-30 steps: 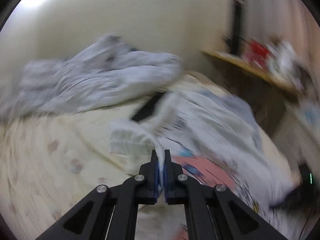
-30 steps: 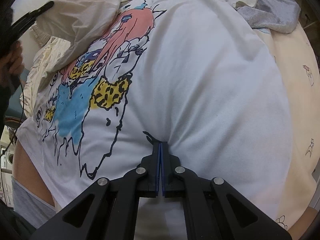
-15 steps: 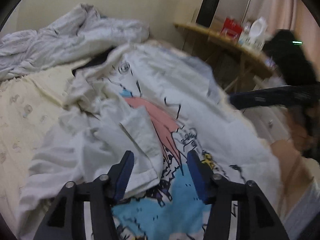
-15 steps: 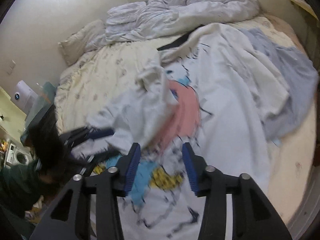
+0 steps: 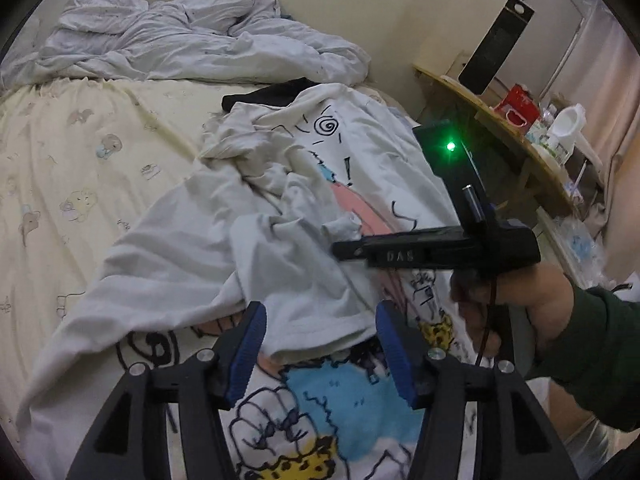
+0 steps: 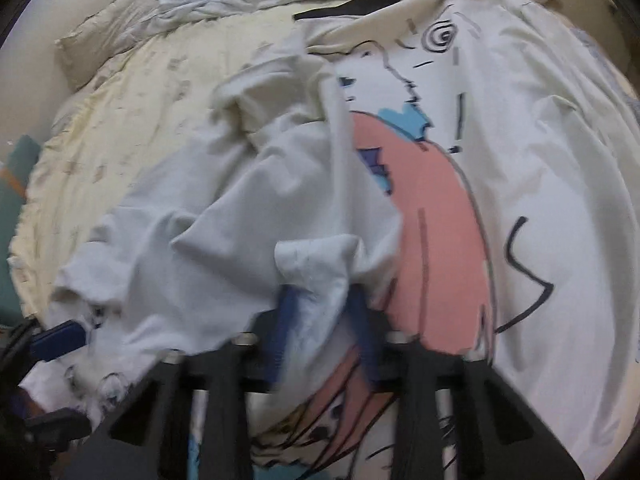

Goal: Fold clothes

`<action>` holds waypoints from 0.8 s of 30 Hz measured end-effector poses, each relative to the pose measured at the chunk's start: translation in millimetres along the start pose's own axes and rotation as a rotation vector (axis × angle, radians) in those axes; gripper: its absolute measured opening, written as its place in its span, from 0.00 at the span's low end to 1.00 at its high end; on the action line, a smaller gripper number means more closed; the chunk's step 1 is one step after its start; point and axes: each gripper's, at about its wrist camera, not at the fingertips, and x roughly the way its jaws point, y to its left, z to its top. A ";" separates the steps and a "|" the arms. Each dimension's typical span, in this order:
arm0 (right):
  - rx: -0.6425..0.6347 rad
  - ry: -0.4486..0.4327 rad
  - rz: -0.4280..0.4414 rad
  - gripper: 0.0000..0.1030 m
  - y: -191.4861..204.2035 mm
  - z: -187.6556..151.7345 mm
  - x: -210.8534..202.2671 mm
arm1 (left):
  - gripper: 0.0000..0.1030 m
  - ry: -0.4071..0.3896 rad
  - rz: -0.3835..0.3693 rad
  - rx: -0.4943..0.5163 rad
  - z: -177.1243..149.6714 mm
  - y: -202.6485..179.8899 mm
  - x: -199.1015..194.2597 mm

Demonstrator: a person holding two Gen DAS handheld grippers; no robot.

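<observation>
t-shirt (image 5: pixel 280 240) lies under the wide-open left gripper (image 5: pixel 320 344); right gripper (image 6: pixel 320 336) pinches its sleeve fold.

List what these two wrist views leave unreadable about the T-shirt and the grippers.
- Right wrist view: the right gripper is motion-blurred with a bunched fold of the T-shirt between its fingers; firm grip or not is unclear.
- Left wrist view: the shirt's near hem is cut off behind the open left gripper.
- Both views: the far sleeve is buried in folds.
</observation>
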 end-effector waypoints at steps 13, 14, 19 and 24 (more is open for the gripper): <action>0.528 -0.168 0.190 0.10 -132.8 -110.4 -79.2 | 0.56 0.049 -0.001 0.063 -7.7 -16.3 10.8; 0.545 -0.163 0.179 0.10 -139.3 -118.7 -78.0 | 0.56 0.067 -0.006 0.054 -8.1 -16.2 13.3; 0.577 -0.172 0.207 0.10 -152.4 -133.7 -85.2 | 0.56 0.138 -0.035 0.010 -7.8 -20.3 30.5; 0.490 -0.191 0.155 0.31 -136.1 -104.3 -96.0 | 0.56 0.202 -0.050 -0.028 -1.3 -34.9 62.9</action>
